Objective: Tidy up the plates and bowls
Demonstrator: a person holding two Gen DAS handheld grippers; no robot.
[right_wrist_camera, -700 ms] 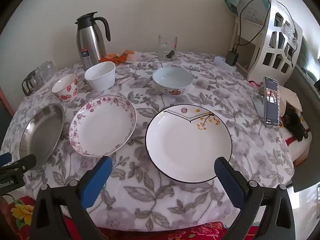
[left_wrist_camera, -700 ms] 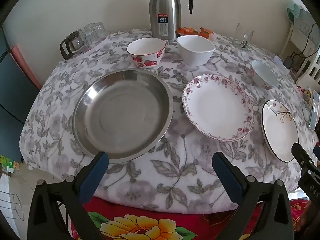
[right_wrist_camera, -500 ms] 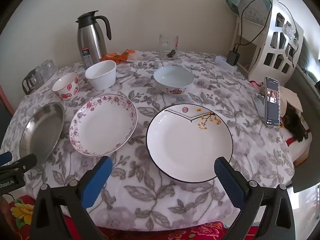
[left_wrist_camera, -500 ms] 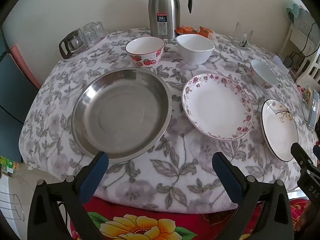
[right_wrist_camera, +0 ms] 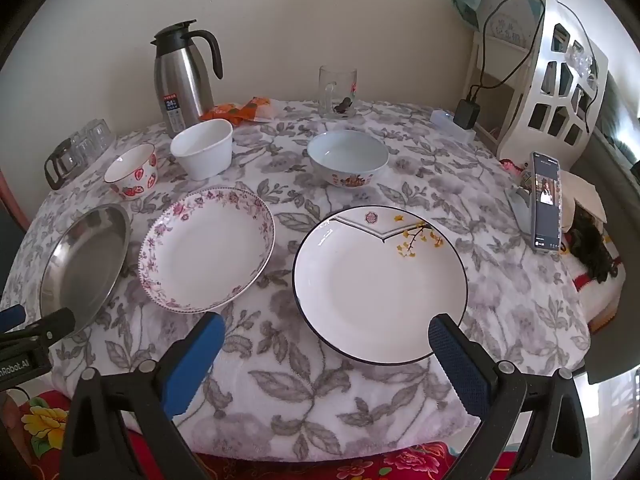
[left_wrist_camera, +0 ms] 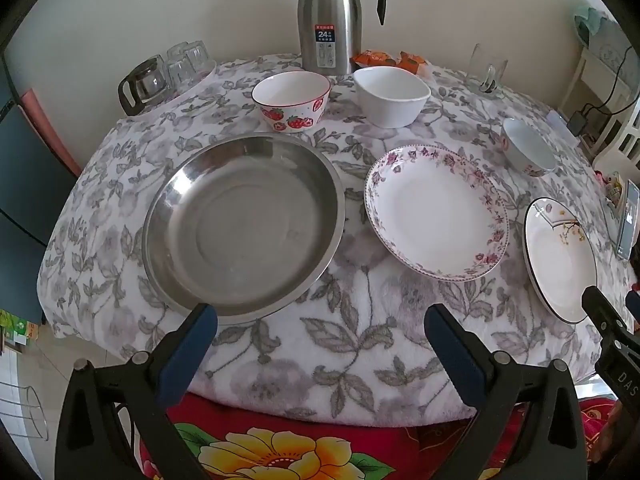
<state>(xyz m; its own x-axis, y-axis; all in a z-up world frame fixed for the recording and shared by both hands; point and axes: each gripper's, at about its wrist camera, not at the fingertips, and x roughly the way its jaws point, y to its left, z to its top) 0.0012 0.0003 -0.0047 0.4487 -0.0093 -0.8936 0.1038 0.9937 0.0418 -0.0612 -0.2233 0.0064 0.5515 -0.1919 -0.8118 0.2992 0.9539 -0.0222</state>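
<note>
Both views have crept slightly nearer the empty steel pan (left_wrist_camera: 244, 224) and plates, both tongs spread apart.

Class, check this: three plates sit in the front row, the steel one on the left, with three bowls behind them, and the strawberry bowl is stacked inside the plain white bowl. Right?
Not quite. The strawberry bowl stands beside the plain white bowl, apart from it, as the left wrist view shows. The rest holds.

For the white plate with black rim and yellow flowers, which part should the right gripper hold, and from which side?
Probably the near rim of the black-rimmed plate, approached from the table's front edge. It lies flat and shallow, nothing on it, and its near edge already sits between the open fingers of the right gripper; one finger must slide under the raised lip.
</note>
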